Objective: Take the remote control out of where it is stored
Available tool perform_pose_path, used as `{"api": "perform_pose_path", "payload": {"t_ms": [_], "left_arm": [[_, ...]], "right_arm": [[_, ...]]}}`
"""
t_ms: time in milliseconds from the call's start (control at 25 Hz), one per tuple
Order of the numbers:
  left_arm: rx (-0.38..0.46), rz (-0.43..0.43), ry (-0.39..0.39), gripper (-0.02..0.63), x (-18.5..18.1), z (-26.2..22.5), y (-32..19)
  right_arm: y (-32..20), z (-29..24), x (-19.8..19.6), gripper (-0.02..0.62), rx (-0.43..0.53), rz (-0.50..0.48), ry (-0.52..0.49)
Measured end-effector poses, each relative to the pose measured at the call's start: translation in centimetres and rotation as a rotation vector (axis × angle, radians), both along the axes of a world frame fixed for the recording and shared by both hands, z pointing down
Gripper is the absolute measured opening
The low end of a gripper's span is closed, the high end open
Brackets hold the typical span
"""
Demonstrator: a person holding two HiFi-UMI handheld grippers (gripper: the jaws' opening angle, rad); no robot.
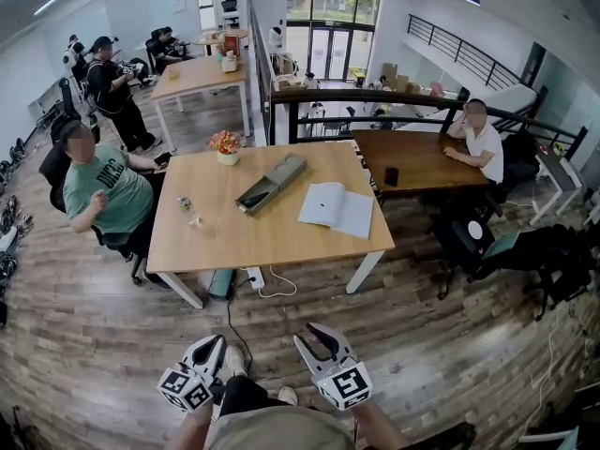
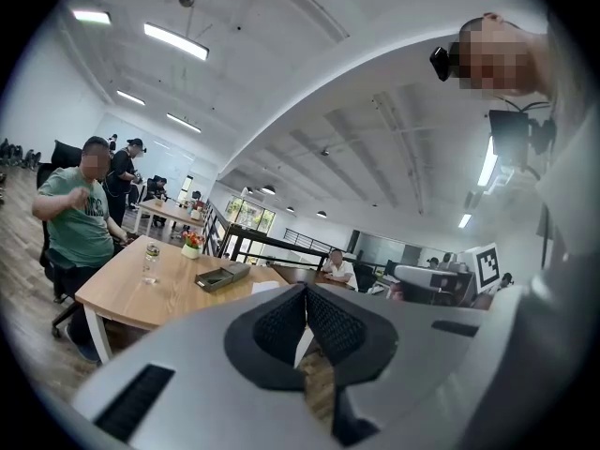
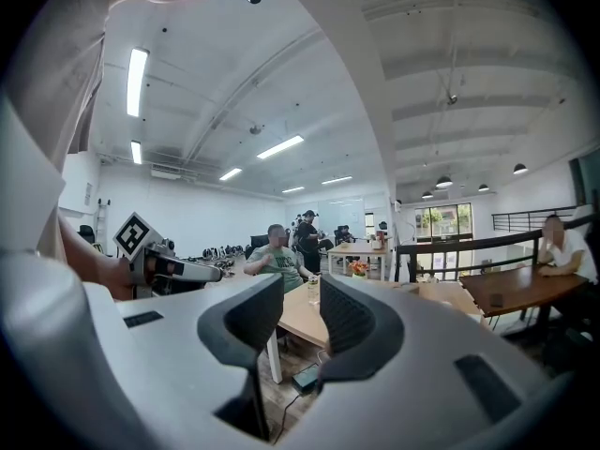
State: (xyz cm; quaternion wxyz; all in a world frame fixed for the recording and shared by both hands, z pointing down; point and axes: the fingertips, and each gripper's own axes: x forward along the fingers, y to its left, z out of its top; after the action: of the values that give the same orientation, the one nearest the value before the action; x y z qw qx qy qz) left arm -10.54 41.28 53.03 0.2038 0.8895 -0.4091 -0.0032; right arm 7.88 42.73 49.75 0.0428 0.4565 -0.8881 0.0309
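Observation:
On the light wooden table [image 1: 272, 237], far ahead of me, lies a long grey box [image 1: 270, 185] with its lid off beside it. A dark flat remote control [image 1: 253, 198] rests in the open tray. The same box [image 2: 221, 276] shows small in the left gripper view. Both grippers hang low near my legs, well short of the table. My left gripper [image 1: 210, 349] [image 2: 306, 293] is shut, pads touching, with nothing in it. A narrow gap shows between the pads of my right gripper [image 1: 317, 341] [image 3: 302, 289], which is open and empty.
The table also holds a white booklet [image 1: 336, 208], a flower pot [image 1: 226, 145] and a small bottle [image 1: 185, 204]. A person in a green shirt [image 1: 103, 190] sits at its left side. A power strip and cable [image 1: 255, 277] lie under it. A dark table [image 1: 422, 157] stands to the right.

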Motion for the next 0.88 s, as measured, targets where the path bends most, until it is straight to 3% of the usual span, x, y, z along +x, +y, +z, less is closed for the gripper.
{"api": "perform_pose_path", "payload": {"t_ms": [400,880], "left_arm": [[-0.007,0.046,0.007,0.005,-0.9,0.2,-5.0],[0.004,0.104,0.015,0.005,-4.3,-0.8,-15.5]], "right_arm": [[-3.8,-0.5,-1.7,0.103,-0.008,0.020,0.012],[-14.1,-0.8,-5.7,0.104,-0.010,0.064,0.029]]}}
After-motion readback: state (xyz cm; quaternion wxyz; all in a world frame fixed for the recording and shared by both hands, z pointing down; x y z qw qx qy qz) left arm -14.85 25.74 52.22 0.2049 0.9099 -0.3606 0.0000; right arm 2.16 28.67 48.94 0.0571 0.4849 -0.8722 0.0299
